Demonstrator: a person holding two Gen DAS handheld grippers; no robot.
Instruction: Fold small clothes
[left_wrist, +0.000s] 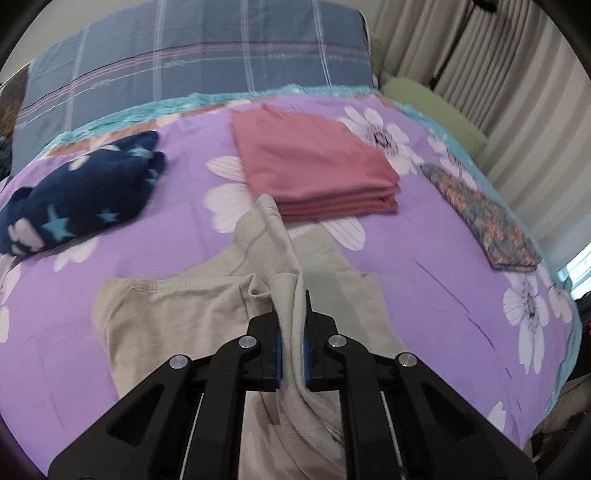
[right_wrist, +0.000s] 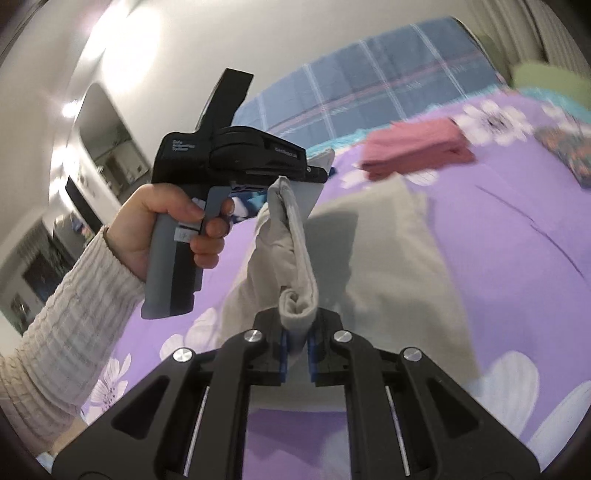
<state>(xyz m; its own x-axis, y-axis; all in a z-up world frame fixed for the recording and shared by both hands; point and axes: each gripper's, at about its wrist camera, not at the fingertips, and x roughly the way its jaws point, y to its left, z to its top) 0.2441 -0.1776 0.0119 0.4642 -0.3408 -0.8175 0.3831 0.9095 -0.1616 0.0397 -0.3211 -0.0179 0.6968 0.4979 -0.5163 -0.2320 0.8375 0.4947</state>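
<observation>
Left gripper (left_wrist: 293, 325): fingers (left_wrist: 277, 354) narrow, clamped on a bunched edge of the beige garment (left_wrist: 177, 317), which passes up between the blue pads and rises in a peak beyond the tips. Right gripper (right_wrist: 296, 345): fingers (right_wrist: 282, 354) narrow, clamped on a rolled edge of the same beige garment (right_wrist: 384, 251). From that roll a taut strip of cloth runs up to the left gripper body (right_wrist: 236, 155), held by the person's left hand (right_wrist: 166, 229) with a cream ribbed sleeve (right_wrist: 66, 314)

Location of the garment: partly lifted at both gripped edges; the remainder lies spread on the bed (left_wrist: 443, 258), on a purple cover with white flowers

Surrounding items on the bed, left wrist view:
- Folded pink stack (left_wrist: 314, 166), directly beyond the raised peak, near the garment but apart from it
- Navy star-print fleece item (left_wrist: 81, 192), crumpled, left of the pink stack and well apart from the garment
- Folded multicolour patterned item (left_wrist: 480, 218), right of the pink stack, near the bed edge
- Blue plaid bedding (left_wrist: 192, 62) at the far end
- Green cushion (left_wrist: 436, 107) and striped curtains (left_wrist: 498, 74) beyond the right edge

In the right wrist view the left gripper body and hand block the area left of the garment; the pink stack (right_wrist: 417, 147) is blurred
</observation>
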